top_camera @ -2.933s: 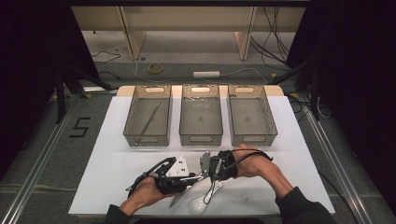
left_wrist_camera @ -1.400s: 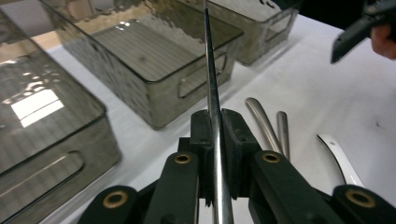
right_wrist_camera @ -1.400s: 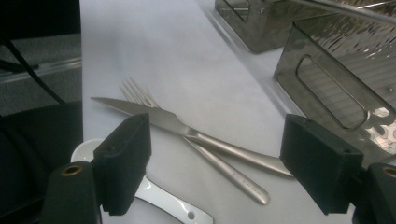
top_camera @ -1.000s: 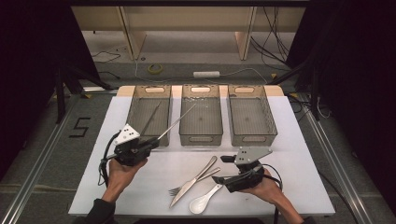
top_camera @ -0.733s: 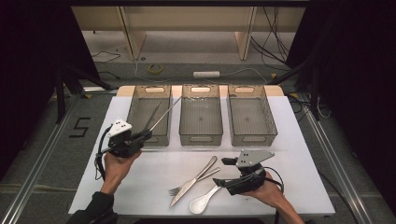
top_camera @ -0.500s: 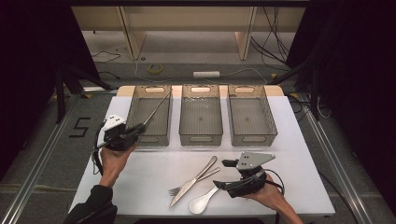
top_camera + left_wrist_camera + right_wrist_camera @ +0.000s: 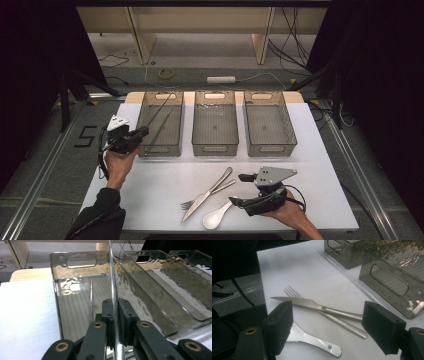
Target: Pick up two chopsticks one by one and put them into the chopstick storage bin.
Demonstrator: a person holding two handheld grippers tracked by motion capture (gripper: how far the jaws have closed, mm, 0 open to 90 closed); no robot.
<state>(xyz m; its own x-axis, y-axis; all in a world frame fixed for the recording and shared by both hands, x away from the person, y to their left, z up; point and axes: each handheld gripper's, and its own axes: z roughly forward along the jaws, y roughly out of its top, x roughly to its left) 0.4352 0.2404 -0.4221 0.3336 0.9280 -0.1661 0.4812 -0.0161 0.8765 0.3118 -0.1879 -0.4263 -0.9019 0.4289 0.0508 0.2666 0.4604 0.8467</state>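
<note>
Across the white table (image 7: 320,150), three smoky bins stand in a row; the left bin (image 7: 161,122) already holds one thin rod (image 7: 161,126) along its floor. Over that bin's near wall, the left gripper (image 7: 115,315) clamps a second metal rod (image 7: 111,277), whose upper end runs out of the left gripper view's top edge (its lower end is hidden behind the jaws). That forearm reaches up from the lower left, wrist angled toward the bin. Near the front edge, the right gripper (image 7: 327,322) rests with jaws wide apart, gripping nothing, over a knife (image 7: 312,304), fork (image 7: 329,315) and white spoon (image 7: 317,341), whose bowl is hidden behind one jaw.
</note>
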